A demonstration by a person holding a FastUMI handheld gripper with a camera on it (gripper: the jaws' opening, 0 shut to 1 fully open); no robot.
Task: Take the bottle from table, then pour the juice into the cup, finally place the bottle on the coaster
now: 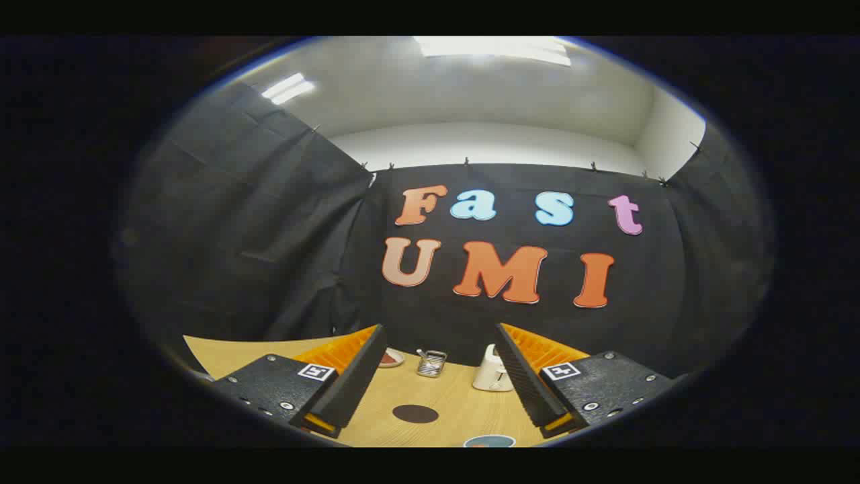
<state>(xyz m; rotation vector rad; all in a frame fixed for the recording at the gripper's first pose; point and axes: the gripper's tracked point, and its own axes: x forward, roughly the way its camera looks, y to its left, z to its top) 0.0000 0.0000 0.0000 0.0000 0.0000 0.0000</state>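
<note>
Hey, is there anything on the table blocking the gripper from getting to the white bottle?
Nothing visible does. The gripper is open, and the white bottle stands beyond the fingers, right beside the right one. Only bare table lies in between; the dark coaster sits nearer and off to the left.

The hand-held gripper hangs spread above the table, dark coaster between its fingers.

The tool is held open at the bottom of the frame, nothing between its fingers. On the surface a coaster lies between the fingers. Beyond it, left to right, are set a small dish, a wire holder and a bottle, the last beside the right finger.
</note>
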